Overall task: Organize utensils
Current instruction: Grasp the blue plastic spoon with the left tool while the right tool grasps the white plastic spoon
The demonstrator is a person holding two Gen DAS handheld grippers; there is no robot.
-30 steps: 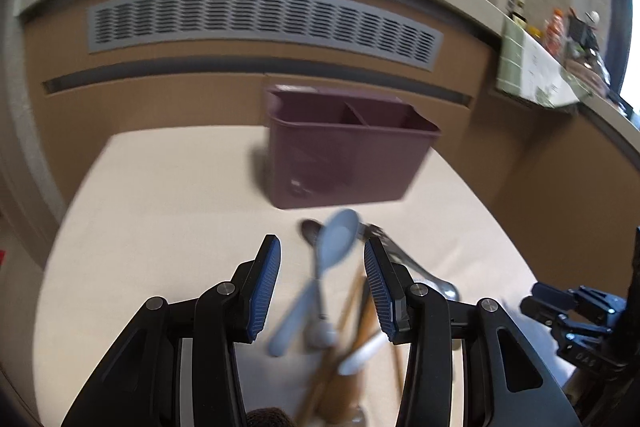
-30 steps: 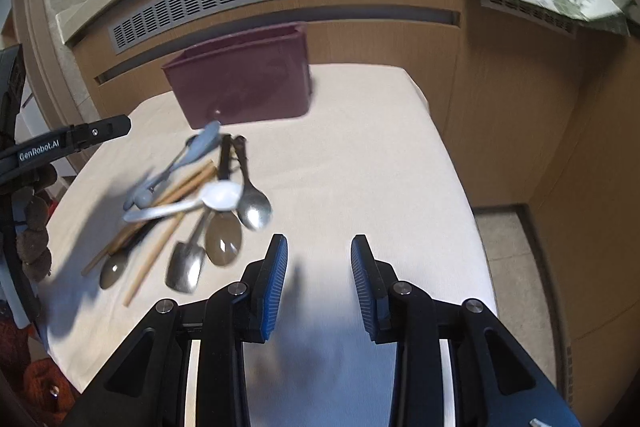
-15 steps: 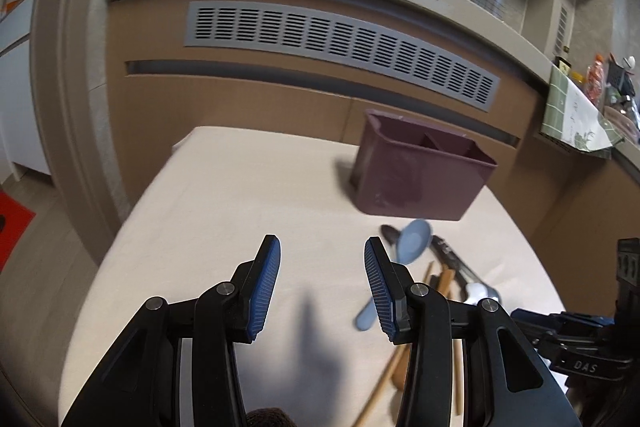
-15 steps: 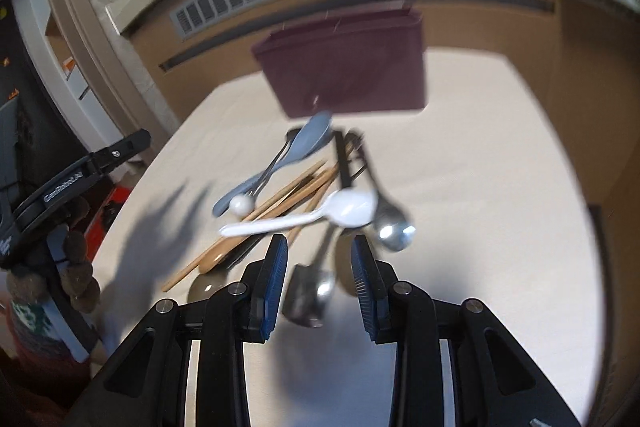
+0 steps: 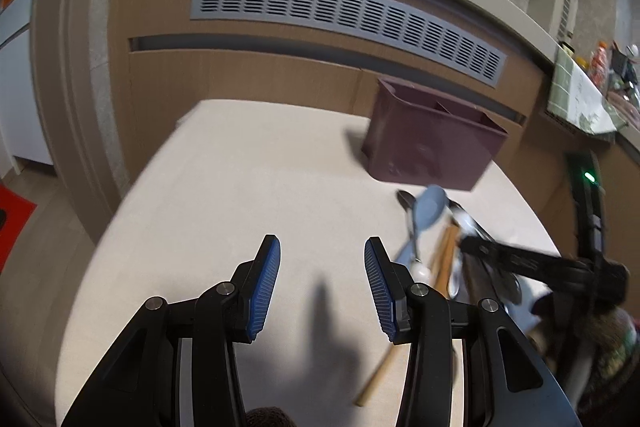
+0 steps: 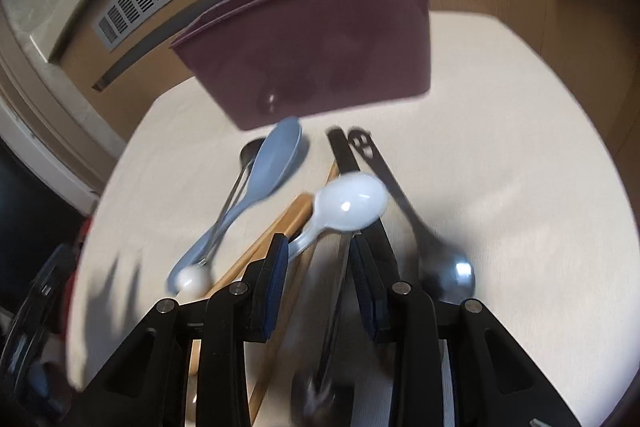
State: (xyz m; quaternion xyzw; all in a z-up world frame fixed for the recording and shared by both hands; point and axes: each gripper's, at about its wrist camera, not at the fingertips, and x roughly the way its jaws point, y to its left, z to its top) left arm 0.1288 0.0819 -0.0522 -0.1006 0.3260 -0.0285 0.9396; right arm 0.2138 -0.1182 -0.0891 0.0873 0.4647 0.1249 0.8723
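Maroon divided bin (image 6: 320, 39) at table (image 5: 240, 195) far edge, just behind utensil pile. Blue spoon (image 6: 272, 163), white spoon (image 6: 348, 205), wood chopsticks (image 6: 276, 227), metal spoon (image 6: 448, 275) overlap, blurred. R gripper (image 6: 318, 255) spread wide over pile, grasping nothing. L gripper (image 5: 322, 263) released, over bare tabletop.

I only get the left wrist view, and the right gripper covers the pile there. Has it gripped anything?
Observer: No. The right gripper is open, low over the pile.
Operator: What sits between its fingers?
Observer: The white spoon has its handle running in beside the left finger, with a thin metal handle next to it.
Operator: Anything just right of it?
Observer: A steel spoon, bowl nearest the gripper, handle pointing toward the bin.
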